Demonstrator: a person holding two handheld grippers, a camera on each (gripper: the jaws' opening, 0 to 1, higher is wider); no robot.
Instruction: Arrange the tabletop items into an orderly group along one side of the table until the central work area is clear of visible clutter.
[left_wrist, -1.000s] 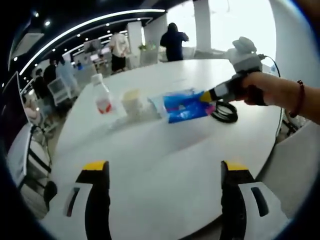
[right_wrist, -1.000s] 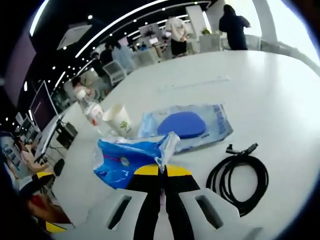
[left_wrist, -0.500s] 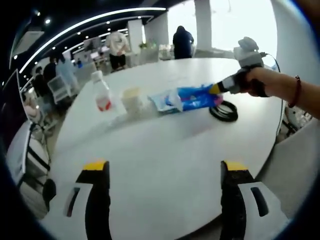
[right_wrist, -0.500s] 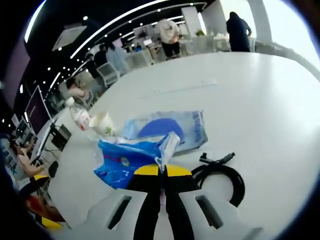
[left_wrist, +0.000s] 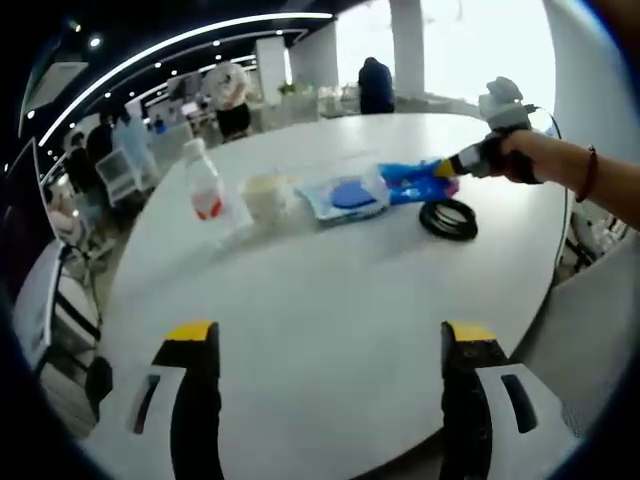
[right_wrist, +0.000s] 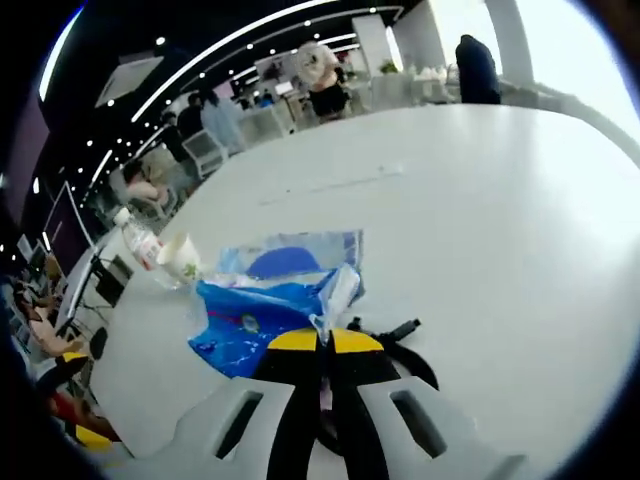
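— Where do things sit on the table (left_wrist: 330, 300), seen from the left gripper view?
— A row toward twelve o'clock: bottle (left_wrist: 204, 187) at eleven, paper cup (left_wrist: 265, 196) beside it, then the clear pouch (left_wrist: 343, 195).
— And at one o'clock?
— The cable coil (left_wrist: 448, 218), just beside the pouch, with the wipes packet (left_wrist: 412, 183) behind it.

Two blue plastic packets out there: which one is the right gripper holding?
The crinkled bright-blue packet, pinched in the right gripper; the paler packet with the blue disc lies flat on the table.
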